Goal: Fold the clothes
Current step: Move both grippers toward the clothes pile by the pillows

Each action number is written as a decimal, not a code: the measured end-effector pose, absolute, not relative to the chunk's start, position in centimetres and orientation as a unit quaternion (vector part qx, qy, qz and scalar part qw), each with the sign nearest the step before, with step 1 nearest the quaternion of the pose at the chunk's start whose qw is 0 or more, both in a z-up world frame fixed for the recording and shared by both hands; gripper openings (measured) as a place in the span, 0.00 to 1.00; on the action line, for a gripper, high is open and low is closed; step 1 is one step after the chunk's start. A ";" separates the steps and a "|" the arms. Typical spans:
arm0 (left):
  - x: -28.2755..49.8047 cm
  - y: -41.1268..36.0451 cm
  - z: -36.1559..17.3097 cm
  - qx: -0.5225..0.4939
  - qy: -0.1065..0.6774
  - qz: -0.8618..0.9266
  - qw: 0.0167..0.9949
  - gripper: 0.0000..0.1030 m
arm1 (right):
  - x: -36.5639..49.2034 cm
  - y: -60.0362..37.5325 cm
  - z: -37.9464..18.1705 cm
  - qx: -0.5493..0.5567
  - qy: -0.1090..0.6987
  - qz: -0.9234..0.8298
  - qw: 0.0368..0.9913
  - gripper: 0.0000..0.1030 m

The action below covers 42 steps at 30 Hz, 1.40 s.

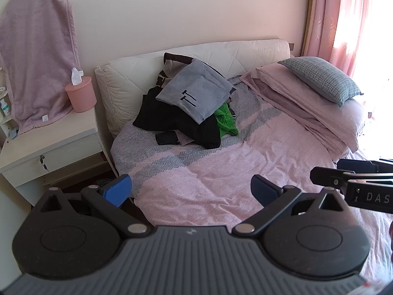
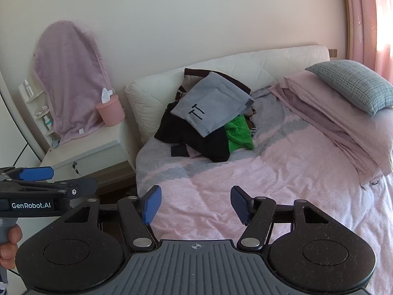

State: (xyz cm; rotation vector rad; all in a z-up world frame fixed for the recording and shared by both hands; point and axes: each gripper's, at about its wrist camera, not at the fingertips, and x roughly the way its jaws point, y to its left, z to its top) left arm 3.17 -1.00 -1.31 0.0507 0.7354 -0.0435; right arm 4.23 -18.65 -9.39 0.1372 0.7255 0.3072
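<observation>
Grey top half hides piled clothes; both grippers' fingers spread, empty.

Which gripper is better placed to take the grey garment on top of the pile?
Probably left. The grey garment lies straight ahead of the open left gripper; from the open right gripper it sits slightly leftward. Both remain far.

Both wrist views toward bed

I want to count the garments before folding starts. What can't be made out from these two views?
- Clothes pile: the grey garment on top covers the lower layers in both views; no count possible.
- Green knit: mostly tucked under the black garment.
- Shelf bottles: too small to read.
- Window side: washed out by glare, left wrist view.
</observation>
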 end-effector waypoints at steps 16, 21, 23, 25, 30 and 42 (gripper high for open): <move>5.6 -1.4 -1.7 0.033 0.370 -0.025 0.928 0.99 | 6.1 -19.1 -9.7 0.072 0.362 0.145 0.918 0.58; 7.3 -1.3 -1.8 0.034 0.368 -0.033 0.929 0.99 | 7.4 -19.5 -9.7 0.078 0.359 0.133 0.920 0.58; 8.2 -1.2 -1.9 0.036 0.367 -0.037 0.929 0.99 | 8.2 -19.6 -9.6 0.082 0.357 0.127 0.922 0.58; 9.5 -1.0 -2.0 0.037 0.369 -0.041 0.928 0.99 | 9.0 -19.6 -9.7 0.084 0.352 0.122 0.924 0.58; 13.5 -0.3 -2.8 0.043 0.378 -0.057 0.923 0.99 | 12.3 -19.2 -10.3 0.110 0.346 0.108 0.926 0.58; 27.6 4.9 -6.1 0.044 0.429 -0.087 0.898 0.99 | 24.5 -16.5 -14.0 0.196 0.376 0.083 0.902 0.58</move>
